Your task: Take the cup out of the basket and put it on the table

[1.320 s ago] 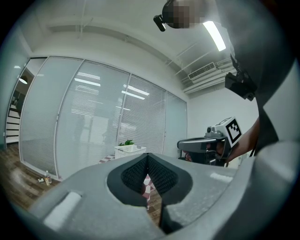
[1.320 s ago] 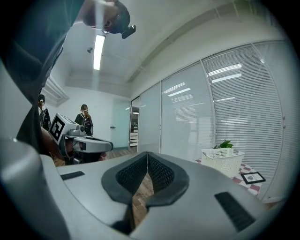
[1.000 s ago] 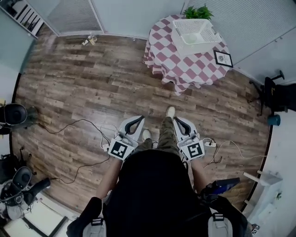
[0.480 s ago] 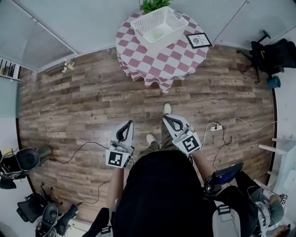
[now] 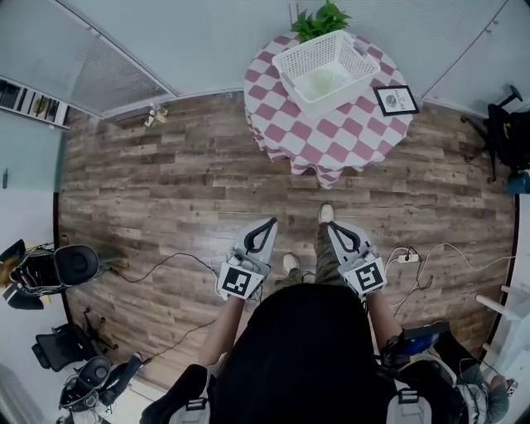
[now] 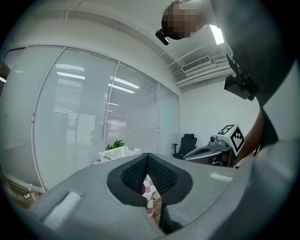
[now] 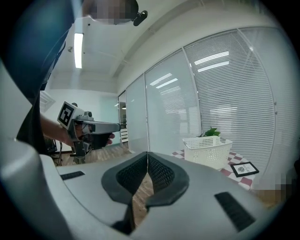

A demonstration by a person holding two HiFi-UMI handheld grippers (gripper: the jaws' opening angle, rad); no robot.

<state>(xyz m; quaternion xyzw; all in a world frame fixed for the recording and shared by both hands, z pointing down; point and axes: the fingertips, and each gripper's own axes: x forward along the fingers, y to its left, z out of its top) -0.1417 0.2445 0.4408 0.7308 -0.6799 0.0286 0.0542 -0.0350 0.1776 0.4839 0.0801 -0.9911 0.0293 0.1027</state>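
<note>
A white slatted basket (image 5: 325, 70) stands on a round table with a red-and-white checked cloth (image 5: 331, 132), far ahead of me. A pale greenish shape (image 5: 319, 83) shows inside the basket, and I cannot make out a cup for certain. My left gripper (image 5: 265, 225) and right gripper (image 5: 341, 230) are held side by side over the wooden floor, well short of the table, both shut and empty. The basket (image 6: 119, 153) sits small and distant in the left gripper view. In the right gripper view the basket (image 7: 207, 150) lies right of my jaws.
A potted plant (image 5: 323, 18) stands behind the basket and a framed picture (image 5: 396, 100) lies on the cloth to its right. Cables (image 5: 157, 267) and a power strip (image 5: 407, 257) lie on the floor. An office chair (image 5: 505, 137) is at the right, bags (image 5: 50, 269) at the left.
The person has walked on across the floor toward the table, carrying both grippers forward. Both jaws have stayed shut and empty.
</note>
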